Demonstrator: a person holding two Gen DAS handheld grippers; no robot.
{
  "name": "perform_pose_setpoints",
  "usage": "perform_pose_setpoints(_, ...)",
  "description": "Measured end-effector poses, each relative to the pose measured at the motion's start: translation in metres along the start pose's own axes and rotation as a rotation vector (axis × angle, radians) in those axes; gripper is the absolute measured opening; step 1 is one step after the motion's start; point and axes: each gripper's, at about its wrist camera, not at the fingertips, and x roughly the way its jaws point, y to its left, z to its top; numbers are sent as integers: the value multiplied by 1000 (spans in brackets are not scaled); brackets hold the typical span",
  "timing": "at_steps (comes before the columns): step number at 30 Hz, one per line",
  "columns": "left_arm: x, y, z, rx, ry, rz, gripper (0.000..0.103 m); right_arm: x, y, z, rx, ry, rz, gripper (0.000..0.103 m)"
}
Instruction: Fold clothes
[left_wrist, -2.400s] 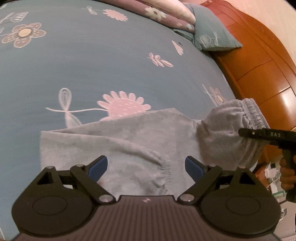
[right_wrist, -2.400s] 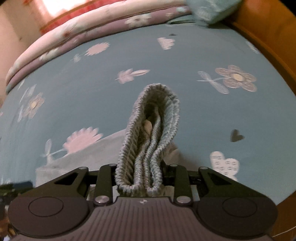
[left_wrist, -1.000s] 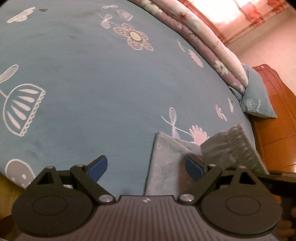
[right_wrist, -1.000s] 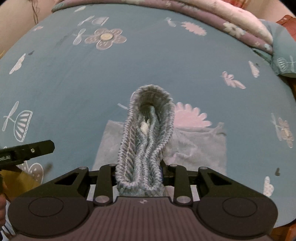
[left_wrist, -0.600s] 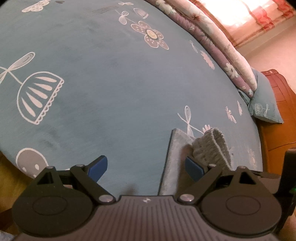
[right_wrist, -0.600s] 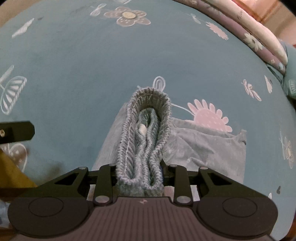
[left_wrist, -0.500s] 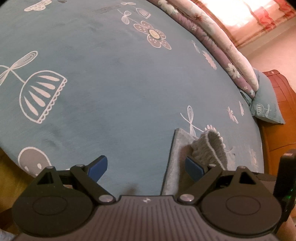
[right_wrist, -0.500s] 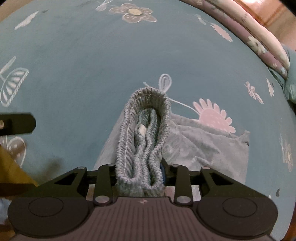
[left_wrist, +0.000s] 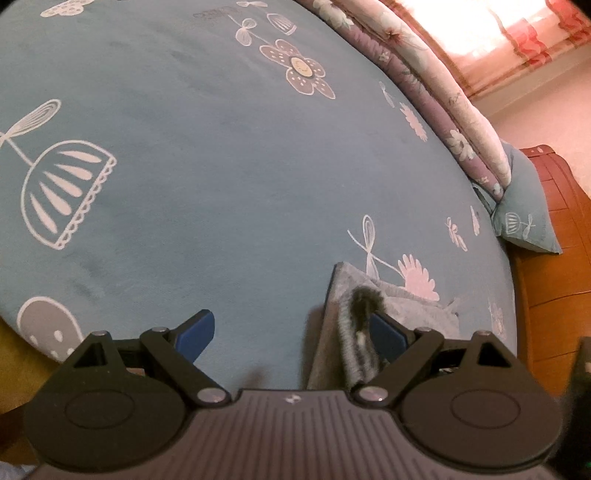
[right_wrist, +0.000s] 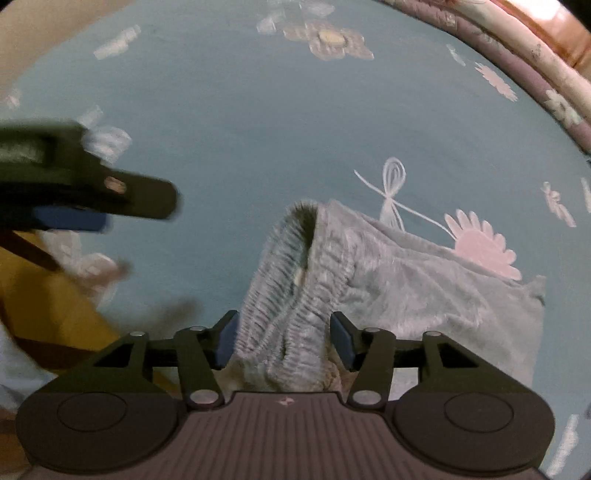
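Bedsheet (right_wrist: 229, 122) under soft, light trousers (right_wrist: 424, 295); grip ribbed waistband (right_wrist: 291, 280). Right gripper (right_wrist: 282, 341) opening around waistband; left gripper (left_wrist: 291, 330) wide, empty.

Bed (left_wrist: 221, 177) fills most of both views, covered with a teal sheet printed with white and pink flowers and doodles. Grey trousers (right_wrist: 424, 295) lie folded on it, lower centre-right of the right wrist view, ribbed elastic waistband (right_wrist: 295, 280) bunched on top at the near edge. Rolled floral quilt (left_wrist: 436, 92) runs along the far edge, upper right of the left wrist view. Teal pillow (left_wrist: 524, 214) sits at its right end, against the wooden headboard (left_wrist: 554, 266).
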Motion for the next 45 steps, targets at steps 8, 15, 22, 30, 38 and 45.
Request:
perform_pose_setpoints(8, 30, -32, -11, 38, 88, -66, 89, -35, -60, -13, 105, -58, 0, 68)
perform_pose_setpoints(15, 65, -80, -21, 175, 84, -64, 79, -30, -133, -43, 159, -17, -171, 68)
perform_pose_setpoints(22, 96, -89, -14, 266, 97, 80, 34, -26, -197, -100, 299, 103, -238, 68)
perform_pose_setpoints(30, 99, -84, 1, 214, 124, 108, 33, -38, -155, -113, 100, -66, 55, 59)
perform_pose_setpoints(38, 67, -95, -3, 251, 194, 89, 50, -11, -137, -112, 72, 33, 256, 60)
perform_pose_setpoints(45, 75, -145, -30, 409, 272, -127, 59, -26, -242, -71, 313, -143, 65, 53)
